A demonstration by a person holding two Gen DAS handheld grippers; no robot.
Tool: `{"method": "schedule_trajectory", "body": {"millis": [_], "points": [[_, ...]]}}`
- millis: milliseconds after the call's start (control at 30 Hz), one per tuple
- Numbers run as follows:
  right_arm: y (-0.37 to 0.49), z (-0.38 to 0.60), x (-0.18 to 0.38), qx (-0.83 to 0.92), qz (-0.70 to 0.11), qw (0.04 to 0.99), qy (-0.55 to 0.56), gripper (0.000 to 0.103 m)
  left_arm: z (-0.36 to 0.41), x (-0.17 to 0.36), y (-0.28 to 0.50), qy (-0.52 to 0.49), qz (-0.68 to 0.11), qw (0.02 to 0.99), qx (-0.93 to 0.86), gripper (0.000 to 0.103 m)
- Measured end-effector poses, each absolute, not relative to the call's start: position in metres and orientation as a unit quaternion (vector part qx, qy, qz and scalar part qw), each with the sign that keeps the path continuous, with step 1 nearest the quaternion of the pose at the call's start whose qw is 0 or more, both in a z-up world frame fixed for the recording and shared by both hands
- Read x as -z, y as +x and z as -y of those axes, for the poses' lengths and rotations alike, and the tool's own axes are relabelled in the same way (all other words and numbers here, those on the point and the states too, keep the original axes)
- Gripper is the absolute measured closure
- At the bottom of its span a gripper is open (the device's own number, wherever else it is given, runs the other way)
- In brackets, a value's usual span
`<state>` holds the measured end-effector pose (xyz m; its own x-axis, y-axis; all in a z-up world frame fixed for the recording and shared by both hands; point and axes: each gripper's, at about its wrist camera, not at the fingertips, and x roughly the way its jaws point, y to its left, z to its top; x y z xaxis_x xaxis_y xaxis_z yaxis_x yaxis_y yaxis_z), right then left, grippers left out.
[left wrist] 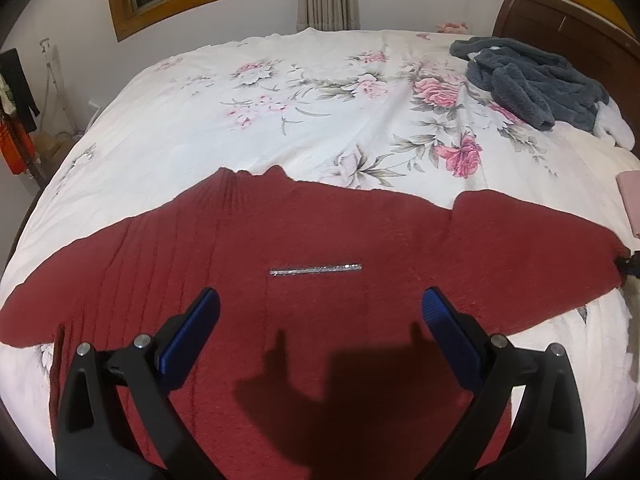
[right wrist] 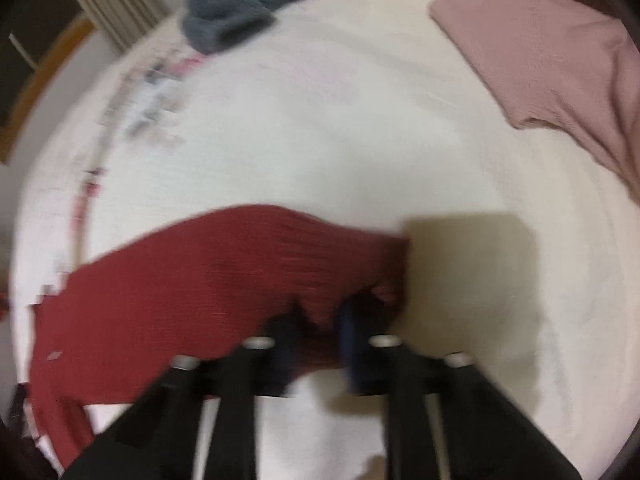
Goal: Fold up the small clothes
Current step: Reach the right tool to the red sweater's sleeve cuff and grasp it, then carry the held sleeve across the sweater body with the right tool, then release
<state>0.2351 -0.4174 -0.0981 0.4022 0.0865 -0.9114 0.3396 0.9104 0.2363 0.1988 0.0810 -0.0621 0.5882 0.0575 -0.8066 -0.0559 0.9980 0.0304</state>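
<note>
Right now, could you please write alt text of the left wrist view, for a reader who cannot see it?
A red sweater lies spread flat on a floral bedspread, sleeves out to both sides, with the open left gripper above its middle. A grey fleece is heaped near the headboard at the far right.

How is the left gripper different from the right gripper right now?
The left gripper is open, its blue pads spread wide, while the right gripper is shut on the end of a sleeve of the red sweater. The left one hovers over the sweater's middle holding nothing; the right one is at the sweater's far edge. The left view is sharp; the right view is blurred. Both are above the bed.
</note>
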Motion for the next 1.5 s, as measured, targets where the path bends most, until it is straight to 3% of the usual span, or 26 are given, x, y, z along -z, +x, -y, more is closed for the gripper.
{"method": "schedule_trajectory", "body": {"millis": [200, 500, 700, 1067, 1500], "points": [[0.223, 0.418, 0.066, 0.083, -0.513, 0.837, 0.174, 0.096, -0.096, 0.06, 0.191, -0.001, -0.453, 0.891, -0.035, 0.003], [0.211, 0.433, 0.098, 0.143, -0.541, 0.807, 0.187, 0.096, -0.132, 0.07, 0.187, -0.023, -0.468, 0.881, -0.058, 0.003], [0.212, 0.397, 0.067, 0.122, -0.511, 0.835, 0.161, 0.096, -0.158, 0.069, 0.175, -0.019, -0.462, 0.884, -0.069, 0.003], [0.24, 0.226, 0.028, -0.049, -0.525, 0.84, 0.129, 0.096, -0.211, 0.077, 0.157, -0.05, -0.473, 0.875, -0.094, 0.003], [0.246, 0.049, 0.074, -0.161, -0.565, 0.806, 0.079, 0.096, -0.226, 0.078, 0.153, -0.057, -0.472, 0.876, -0.079, 0.003]]}}
